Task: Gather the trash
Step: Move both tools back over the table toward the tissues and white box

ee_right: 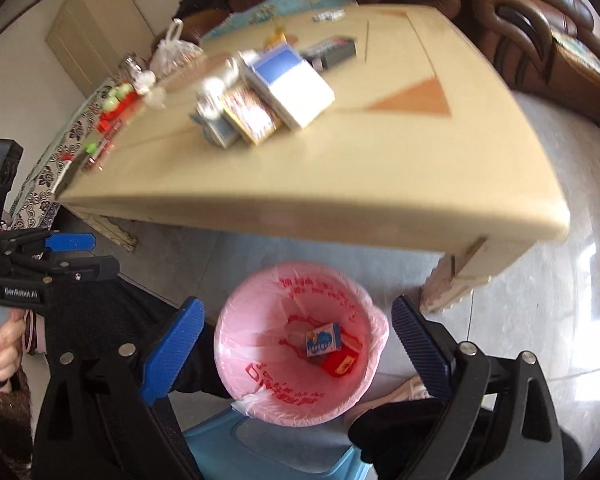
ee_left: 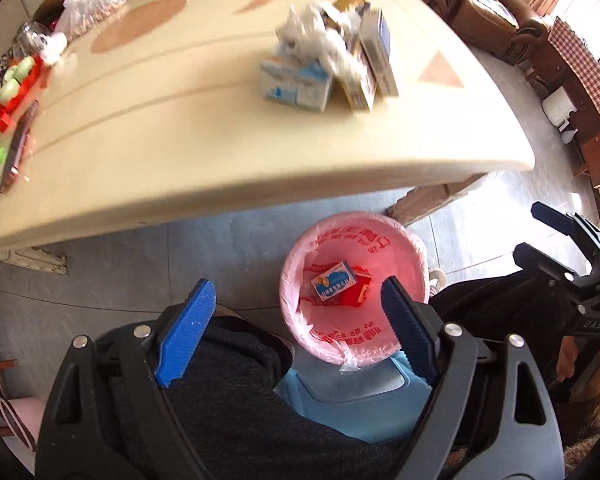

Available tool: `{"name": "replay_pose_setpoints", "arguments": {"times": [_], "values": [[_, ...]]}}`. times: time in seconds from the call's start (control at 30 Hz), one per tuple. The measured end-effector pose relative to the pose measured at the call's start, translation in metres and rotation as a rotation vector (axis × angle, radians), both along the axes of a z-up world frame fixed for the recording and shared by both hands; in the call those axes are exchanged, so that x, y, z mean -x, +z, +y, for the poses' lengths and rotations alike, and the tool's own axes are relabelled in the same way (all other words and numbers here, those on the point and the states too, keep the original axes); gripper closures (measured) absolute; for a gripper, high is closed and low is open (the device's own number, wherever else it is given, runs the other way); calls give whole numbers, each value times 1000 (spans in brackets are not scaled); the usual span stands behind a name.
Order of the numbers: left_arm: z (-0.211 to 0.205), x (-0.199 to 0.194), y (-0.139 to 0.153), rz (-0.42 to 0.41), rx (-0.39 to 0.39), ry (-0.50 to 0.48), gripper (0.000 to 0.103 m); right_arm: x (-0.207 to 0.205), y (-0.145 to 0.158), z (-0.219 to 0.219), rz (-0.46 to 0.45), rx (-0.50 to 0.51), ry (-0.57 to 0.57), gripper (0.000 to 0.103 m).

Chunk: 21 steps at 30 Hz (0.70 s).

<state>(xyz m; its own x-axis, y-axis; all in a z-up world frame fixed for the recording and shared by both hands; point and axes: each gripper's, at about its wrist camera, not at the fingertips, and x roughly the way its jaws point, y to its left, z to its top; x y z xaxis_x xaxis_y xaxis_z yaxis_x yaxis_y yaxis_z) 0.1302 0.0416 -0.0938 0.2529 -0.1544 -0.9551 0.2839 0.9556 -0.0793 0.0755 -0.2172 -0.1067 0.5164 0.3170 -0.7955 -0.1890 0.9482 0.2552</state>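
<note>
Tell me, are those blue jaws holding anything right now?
No. Both the left gripper and the right gripper are open and empty, above the pink-lined bin.

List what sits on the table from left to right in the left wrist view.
Red tray with green pieces → knotted plastic bag → crumpled white paper on the pale blue box → upright white and blue box.
</note>
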Motion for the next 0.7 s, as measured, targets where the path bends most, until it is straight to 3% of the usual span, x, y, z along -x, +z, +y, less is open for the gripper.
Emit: {"name": "replay_pose_setpoints", "arguments": {"times": [0.17,0.33,0.47,0.7], "values": [[6,-22,97,-98,30,-21,17,-15,89,-12,-198,49,105,7],[-9,-41,157,-146,38,-49,16,-40,143,-25,-266,-6,186,7],[-27,-52,167,-180,-26,-77,14,-61,159,-32,-274,-42,225,7],[-48,-92,139,-97,-50,-90,14,-96,145,-32,-251,49,255,7]]}}
